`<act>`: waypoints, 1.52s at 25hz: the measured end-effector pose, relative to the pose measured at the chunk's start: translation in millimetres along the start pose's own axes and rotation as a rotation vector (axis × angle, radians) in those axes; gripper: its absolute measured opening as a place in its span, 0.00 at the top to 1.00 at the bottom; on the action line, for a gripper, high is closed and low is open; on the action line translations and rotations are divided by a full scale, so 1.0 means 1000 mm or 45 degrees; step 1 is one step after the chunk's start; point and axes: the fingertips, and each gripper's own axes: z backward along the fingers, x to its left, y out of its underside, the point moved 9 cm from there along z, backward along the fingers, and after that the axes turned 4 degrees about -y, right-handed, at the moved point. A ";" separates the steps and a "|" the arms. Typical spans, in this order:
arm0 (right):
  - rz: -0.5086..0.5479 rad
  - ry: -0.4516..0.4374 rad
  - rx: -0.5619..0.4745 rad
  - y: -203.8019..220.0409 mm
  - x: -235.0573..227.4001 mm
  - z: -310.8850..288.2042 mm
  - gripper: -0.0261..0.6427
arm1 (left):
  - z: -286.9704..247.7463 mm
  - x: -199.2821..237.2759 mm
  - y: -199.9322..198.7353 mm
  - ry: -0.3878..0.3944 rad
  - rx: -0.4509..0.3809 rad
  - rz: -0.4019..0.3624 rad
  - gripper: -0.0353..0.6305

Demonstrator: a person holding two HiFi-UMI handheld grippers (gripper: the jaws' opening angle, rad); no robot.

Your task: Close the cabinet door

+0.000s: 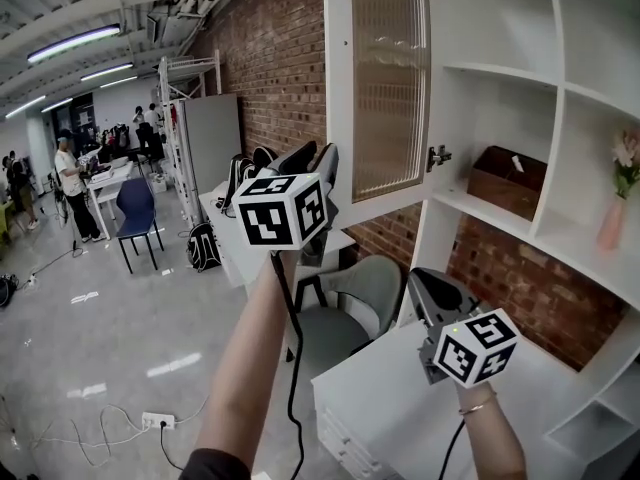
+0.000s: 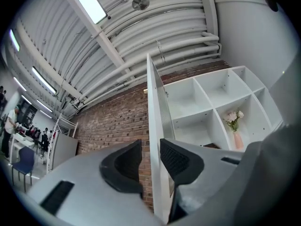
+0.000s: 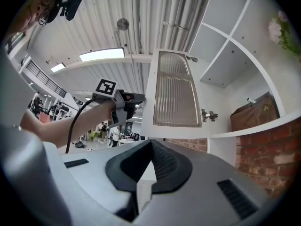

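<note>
Left gripper view: your left claw (image 2: 150,147) stands spread astride the edge of the cabinet door (image 2: 155,107), not pinching; your right claw (image 3: 151,145) is pressed together, empty; door wide open, closing outstanding.

2 tongs (image 1: 318,156) (image 1: 428,286), 1 cabinet door (image 1: 340,88), 1 vase (image 1: 611,226), 1 box (image 1: 508,180).

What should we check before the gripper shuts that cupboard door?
1. The cabinet door needs closing: ok, it stands wide open.
2. The left gripper is ready at the door: ok, jaws apart, with the door's edge lined up in the gap and the pads not pressing on it.
3. The right gripper is free: ok, shut on nothing.
4. The door's path is clear: ok, the brown box sits inside its shelf.
5. The hinge is sound: cannot tell.
</note>
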 end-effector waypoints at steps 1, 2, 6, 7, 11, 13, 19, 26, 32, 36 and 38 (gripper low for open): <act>0.001 -0.005 -0.002 -0.002 -0.001 0.000 0.96 | -0.003 0.000 -0.002 0.000 0.004 -0.006 0.79; 0.004 -0.010 -0.004 -0.003 -0.001 -0.001 0.96 | -0.006 0.000 -0.004 0.003 0.008 -0.005 0.79; 0.010 -0.020 -0.002 -0.005 -0.005 0.001 0.96 | -0.016 -0.002 -0.007 0.034 0.017 0.036 0.79; 0.008 -0.020 -0.002 -0.005 -0.006 0.002 0.96 | -0.018 -0.003 -0.007 0.041 0.020 0.039 0.79; 0.001 -0.016 -0.002 -0.002 -0.011 0.006 0.96 | -0.021 -0.008 -0.006 0.026 0.025 0.013 0.79; -0.009 -0.013 -0.003 -0.001 -0.012 0.009 0.96 | -0.020 -0.010 -0.005 0.002 0.020 -0.014 0.79; -0.026 0.001 -0.003 0.001 -0.016 0.016 0.96 | -0.014 -0.018 -0.005 0.011 0.007 -0.007 0.79; -0.042 0.026 -0.006 0.003 -0.019 0.029 0.96 | -0.002 -0.042 -0.008 0.057 -0.027 -0.004 0.79; -0.039 0.053 -0.005 0.002 -0.020 0.044 0.96 | 0.006 -0.060 -0.012 0.086 -0.039 -0.006 0.80; -0.040 0.080 -0.005 0.001 -0.023 0.055 0.96 | 0.010 -0.078 -0.014 0.110 -0.047 -0.022 0.80; -0.044 0.093 -0.004 0.002 -0.023 0.061 0.96 | 0.011 -0.087 -0.015 0.111 -0.053 -0.036 0.80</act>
